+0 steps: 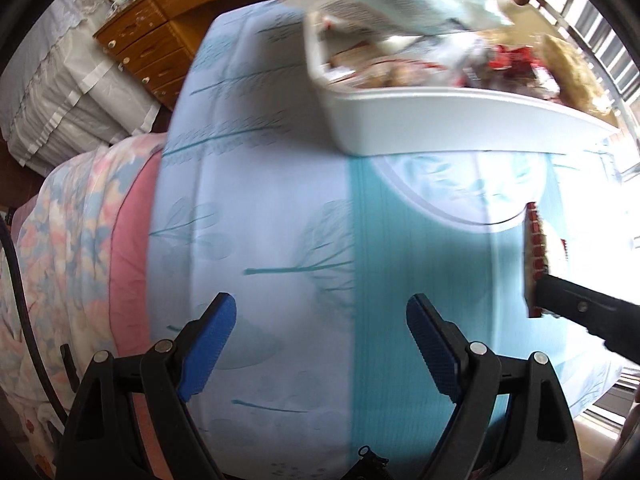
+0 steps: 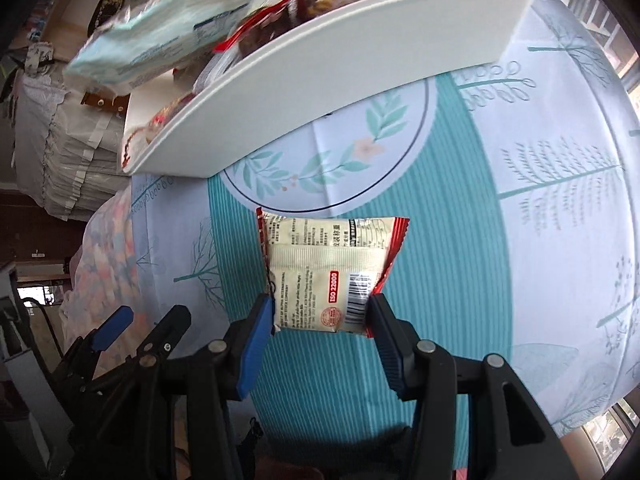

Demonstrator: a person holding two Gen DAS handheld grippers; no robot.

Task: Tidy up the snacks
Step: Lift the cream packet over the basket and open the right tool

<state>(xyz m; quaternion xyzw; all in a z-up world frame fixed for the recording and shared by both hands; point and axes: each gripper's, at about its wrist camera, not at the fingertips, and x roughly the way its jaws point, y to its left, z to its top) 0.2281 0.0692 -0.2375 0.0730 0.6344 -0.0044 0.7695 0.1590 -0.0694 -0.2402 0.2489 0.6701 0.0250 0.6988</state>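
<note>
Already the white bin (image 2: pixel 320 92) is heaped with snacks. The right claw (image 2: pixel 318 312) grips one cream-and-red packet (image 2: pixel 332 268), probably bound there; the left claw (image 1: pixel 320 344) gapes empty.

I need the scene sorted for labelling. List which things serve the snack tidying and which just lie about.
Job:
- cream and red snack packet, gripped by right gripper
- white bin of snacks
- pale blue packet on the bin
- left gripper, open and empty

Lying about:
- leaf-print tablecloth
- wooden drawers
</note>
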